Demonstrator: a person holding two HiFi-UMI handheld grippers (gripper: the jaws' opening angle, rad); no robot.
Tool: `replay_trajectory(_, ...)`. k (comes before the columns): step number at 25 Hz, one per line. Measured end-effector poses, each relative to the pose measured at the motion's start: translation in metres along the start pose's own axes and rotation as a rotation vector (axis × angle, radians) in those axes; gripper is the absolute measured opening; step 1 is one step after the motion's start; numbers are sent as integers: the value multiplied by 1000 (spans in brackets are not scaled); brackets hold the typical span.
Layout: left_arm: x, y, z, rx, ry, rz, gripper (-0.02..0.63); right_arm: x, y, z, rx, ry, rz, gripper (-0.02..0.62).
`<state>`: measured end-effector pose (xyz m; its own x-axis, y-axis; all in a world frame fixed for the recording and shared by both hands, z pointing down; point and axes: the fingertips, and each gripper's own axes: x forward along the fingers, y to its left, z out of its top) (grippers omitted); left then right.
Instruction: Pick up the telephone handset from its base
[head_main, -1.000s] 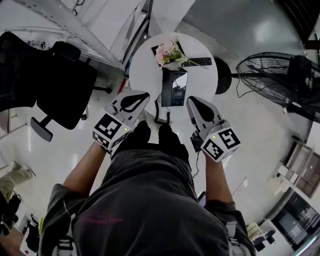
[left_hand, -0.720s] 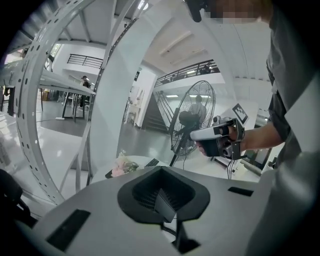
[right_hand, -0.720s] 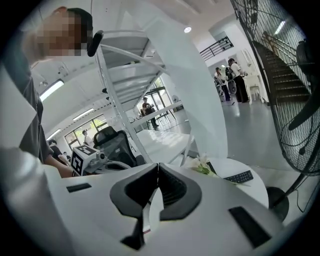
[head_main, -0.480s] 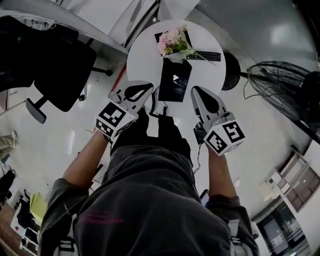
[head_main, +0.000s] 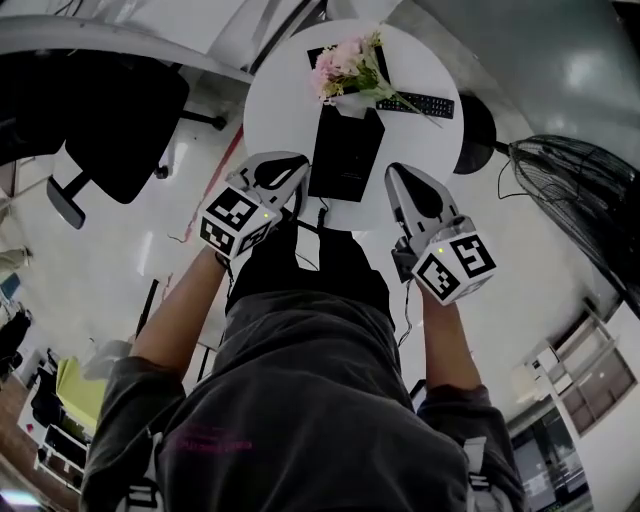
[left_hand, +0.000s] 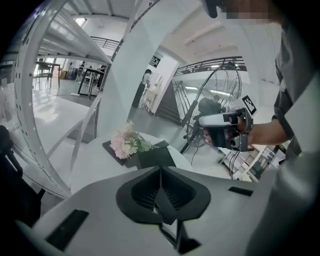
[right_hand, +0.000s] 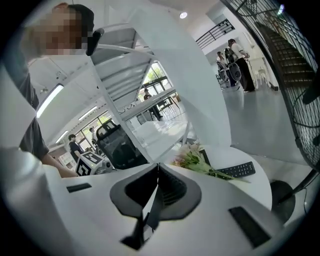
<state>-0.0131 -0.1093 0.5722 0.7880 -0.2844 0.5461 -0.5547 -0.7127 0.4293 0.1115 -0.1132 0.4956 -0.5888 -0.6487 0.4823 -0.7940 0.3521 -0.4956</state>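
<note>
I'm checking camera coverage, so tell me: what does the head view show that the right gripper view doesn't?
Only the head view: the black rectangular telephone. Only the right gripper view: people standing far off. Both: the round white table, the pink flower bouquet, the black remote control and the black office chair.

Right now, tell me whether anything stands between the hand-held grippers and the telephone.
Nothing visible does. The left hand-held gripper and right hand-held gripper hover either side of the telephone's near end. The flowers and remote lie beyond it on the table.
</note>
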Motion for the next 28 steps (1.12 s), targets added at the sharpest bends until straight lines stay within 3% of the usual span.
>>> replay_trajectory(9, 29, 17, -35, -67, 65, -22, 65, 4, -23, -27, 34, 61, 0, 20)
replay_trajectory(17, 52, 21, -51, -159, 98, -108, 144, 7, -35, -41, 58, 83, -7, 20)
replay_trajectory(28, 67, 19, -56, -220, 112, -242, 144, 7, -42, -50, 110, 92, -8, 20)
